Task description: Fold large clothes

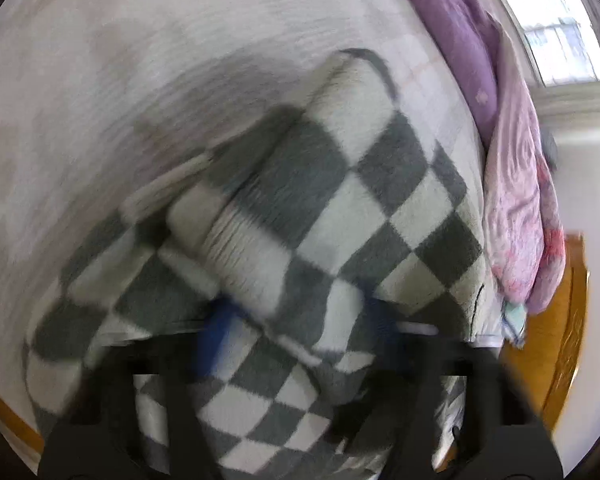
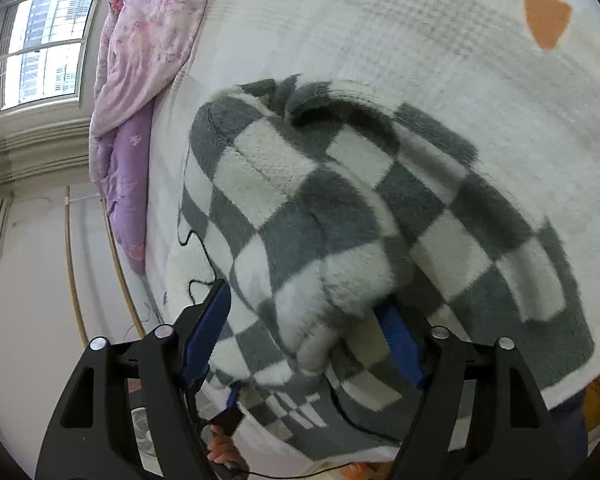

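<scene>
The grey-and-white checkered fleece garment [image 2: 340,216] lies bunched on the white textured bedspread [image 2: 420,40], filling the centre and lower half of both wrist views. As a judgement, the folding is partly done: one layer is already doubled over another, with a rounded fold ridge crossing the middle of the right wrist view, but the pile is lumpy and uneven, so flattening and at least one more fold seem to remain.

The right gripper [image 2: 304,332] sits at the bottom centre of its view with its blue-padded jaws spread wide; a thick roll of the fleece hangs between them, touching the right-hand pad, and nothing is pinched. In the left wrist view the left gripper [image 1: 300,320] is blurred and buried under fabric at the bottom centre; blue pads show faintly on either side of a bundle of cloth, but I cannot tell whether they are clamped on it.

For room: the bedspread is bare across the upper centre and upper right of the right wrist view. The pink and purple floral quilt [image 2: 140,60] is heaped along the upper left there, close to the garment's far end. The bed's near edge runs along the lower part of both views, with the garment's hem draped right at it, so there is little margin on that side.
</scene>
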`<state>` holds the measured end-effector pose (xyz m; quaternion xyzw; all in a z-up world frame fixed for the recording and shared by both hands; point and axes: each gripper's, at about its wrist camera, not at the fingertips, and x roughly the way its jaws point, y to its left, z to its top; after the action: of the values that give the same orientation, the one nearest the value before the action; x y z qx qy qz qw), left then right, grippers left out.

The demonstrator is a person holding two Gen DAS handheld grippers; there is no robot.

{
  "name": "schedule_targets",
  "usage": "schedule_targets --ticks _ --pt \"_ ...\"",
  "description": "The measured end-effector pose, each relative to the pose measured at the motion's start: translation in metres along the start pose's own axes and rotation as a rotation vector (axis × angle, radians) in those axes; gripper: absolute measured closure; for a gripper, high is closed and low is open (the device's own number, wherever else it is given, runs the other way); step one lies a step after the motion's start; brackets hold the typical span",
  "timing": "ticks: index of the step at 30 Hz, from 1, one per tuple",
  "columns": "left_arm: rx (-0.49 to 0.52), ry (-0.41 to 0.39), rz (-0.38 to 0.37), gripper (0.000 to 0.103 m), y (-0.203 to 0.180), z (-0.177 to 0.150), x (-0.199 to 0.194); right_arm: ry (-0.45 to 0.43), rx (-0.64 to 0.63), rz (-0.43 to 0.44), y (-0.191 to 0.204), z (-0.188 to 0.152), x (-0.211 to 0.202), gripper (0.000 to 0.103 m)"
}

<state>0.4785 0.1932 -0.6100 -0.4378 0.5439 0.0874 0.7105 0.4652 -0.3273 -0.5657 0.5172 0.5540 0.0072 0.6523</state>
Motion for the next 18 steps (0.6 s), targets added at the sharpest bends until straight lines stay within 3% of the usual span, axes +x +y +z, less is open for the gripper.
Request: schedule_targets --ticks 2,3,9,12,15,18 --pt "0.038 0.014 0.008 0.091 -0.001 0.006 -0.001 -0.018 -0.052 -0.037 0.005 0.003 0.002 0.079" --pt "0.045 0.010 0.001 0.092 -0.001 0.007 -0.007 -0.024 -0.068 -0.040 0.006 0.005 0.000 0.082" --pt "0.110 -0.026 -0.089 0.092 0.007 0.000 -0.075 -0.136 -0.200 -0.072 0.025 -0.001 -0.041 0.086" --pt "0.115 0.006 -0.107 0.092 0.027 -0.010 -0.097 -0.181 -0.261 -0.119 0.033 -0.013 -0.062 0.087" --pt "0.153 0.050 -0.074 0.092 0.043 -0.027 -0.101 -0.207 -0.276 -0.165 0.022 -0.028 -0.077 0.088" --pt "0.130 0.102 -0.045 0.092 0.065 -0.043 -0.101 -0.217 -0.273 -0.215 0.006 -0.045 -0.083 0.088"
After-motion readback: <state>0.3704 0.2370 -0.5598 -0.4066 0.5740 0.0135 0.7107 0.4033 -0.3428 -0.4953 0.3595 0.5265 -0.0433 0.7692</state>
